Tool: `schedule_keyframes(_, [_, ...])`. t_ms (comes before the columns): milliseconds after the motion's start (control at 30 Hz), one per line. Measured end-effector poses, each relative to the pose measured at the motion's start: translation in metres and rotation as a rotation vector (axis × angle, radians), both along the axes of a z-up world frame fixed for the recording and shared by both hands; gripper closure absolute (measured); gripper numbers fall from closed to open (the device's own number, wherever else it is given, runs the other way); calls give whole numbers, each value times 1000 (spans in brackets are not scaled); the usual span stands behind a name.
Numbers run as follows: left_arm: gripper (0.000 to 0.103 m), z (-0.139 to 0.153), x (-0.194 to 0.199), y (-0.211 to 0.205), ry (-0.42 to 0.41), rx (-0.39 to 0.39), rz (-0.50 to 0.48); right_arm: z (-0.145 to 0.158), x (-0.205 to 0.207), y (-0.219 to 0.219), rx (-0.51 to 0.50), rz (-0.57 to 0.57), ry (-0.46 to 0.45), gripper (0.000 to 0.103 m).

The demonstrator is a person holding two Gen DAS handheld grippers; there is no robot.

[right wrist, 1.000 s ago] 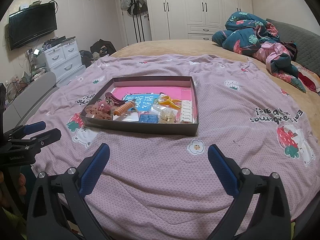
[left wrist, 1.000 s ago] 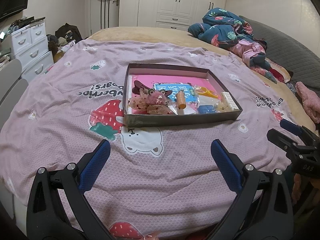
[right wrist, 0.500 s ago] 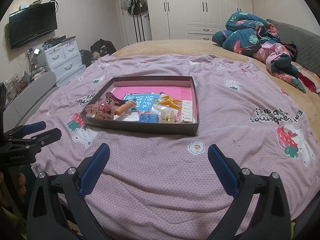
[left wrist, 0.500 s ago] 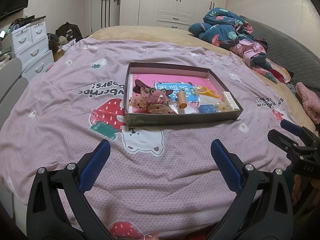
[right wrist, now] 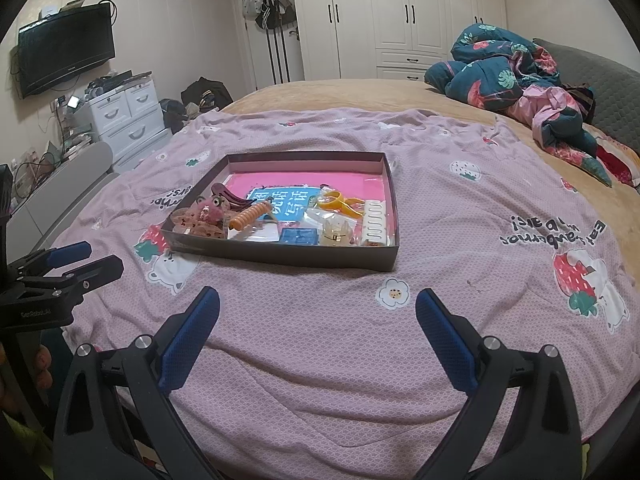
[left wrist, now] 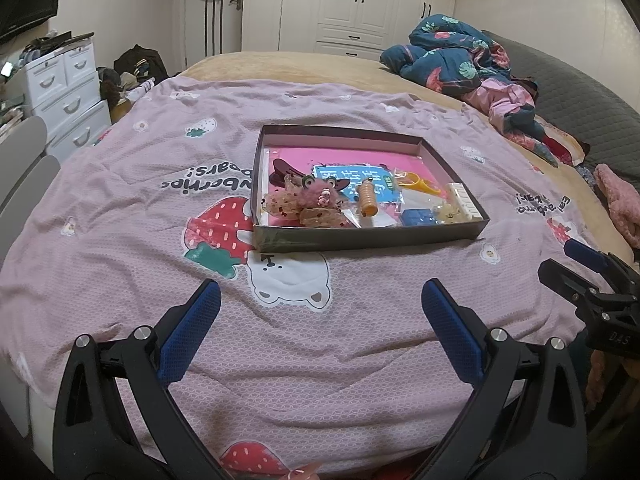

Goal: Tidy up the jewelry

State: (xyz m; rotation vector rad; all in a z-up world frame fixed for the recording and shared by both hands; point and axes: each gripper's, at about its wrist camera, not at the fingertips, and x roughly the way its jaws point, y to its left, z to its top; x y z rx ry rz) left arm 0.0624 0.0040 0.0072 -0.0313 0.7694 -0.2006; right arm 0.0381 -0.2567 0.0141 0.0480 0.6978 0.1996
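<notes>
Both sets of jaws stood wide apart with nothing between them. The left gripper (left wrist: 320,300) hovered over the near edge of the pink strawberry-print bedspread (left wrist: 140,248), its blue-padded fingers (left wrist: 192,332) splayed at roughly 7 and 5 o'clock of its own view; the right gripper (right wrist: 318,304) was held the same way, just as open, and also appeared side-on at 3 o'clock in the left view.

Ahead of both, toward 12 o'clock, a shallow dark box (left wrist: 368,238) lay flat on the bedspread, well apart from either gripper. Its floor was pink, and the jewelry and hair pieces were crowded toward its near wall — none had been lifted out. At the box's 9 o'clock side sat a fuzzy pink frog-faced clip (left wrist: 316,194), touching a dark maroon hair clip (left wrist: 282,170) behind it. An orange spiral hair tie (left wrist: 367,198) lay near the middle, resting on a blue card with white characters (left wrist: 352,178). Toward 3 o'clock were a yellow clip (left wrist: 418,182), a small blue square packet (left wrist: 418,216), a pale translucent piece (left wrist: 448,212) too small to identify, and a white comb-like clip (left wrist: 466,200) against the right wall.

Beyond the box, at 1 o'clock, a dark floral quilt (left wrist: 456,56) was bunched up; white drawers (right wrist: 124,116) stood at 10 o'clock in the right view.
</notes>
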Motion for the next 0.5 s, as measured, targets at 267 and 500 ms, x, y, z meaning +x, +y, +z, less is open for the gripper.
schedule_keyframes(267, [9, 0, 2, 3, 5, 21, 37, 0, 0, 1, -2, -2, 4, 5])
schedule_keyframes(500, [9, -1, 5, 8, 24, -48, 34, -2, 1, -1, -1, -10, 7, 5])
